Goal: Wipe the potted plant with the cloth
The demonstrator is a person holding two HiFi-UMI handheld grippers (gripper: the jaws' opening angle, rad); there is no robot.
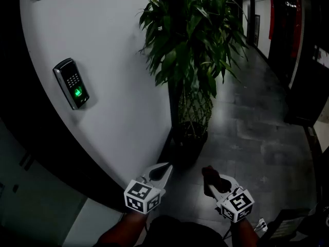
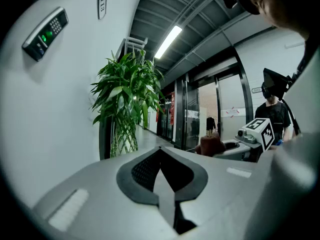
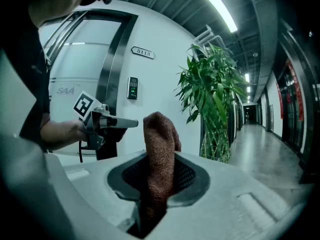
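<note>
A tall potted plant (image 1: 193, 40) with long green leaves stands in a dark pot (image 1: 186, 143) beside the white wall; it also shows in the left gripper view (image 2: 125, 96) and the right gripper view (image 3: 212, 91). My right gripper (image 1: 209, 175) is shut on a brown knitted cloth (image 3: 159, 159), which sticks up between its jaws (image 1: 208, 173). My left gripper (image 1: 165, 170) is shut with nothing in it, its jaws meeting at the tip (image 2: 160, 156). Both grippers hang low, short of the pot.
A curved white wall (image 1: 113, 86) carries a keypad reader (image 1: 72, 83) with a green light. A grey tiled corridor (image 1: 257, 133) runs past the plant. A person in dark clothes (image 2: 272, 111) stands behind the right gripper. Glass doors line the corridor.
</note>
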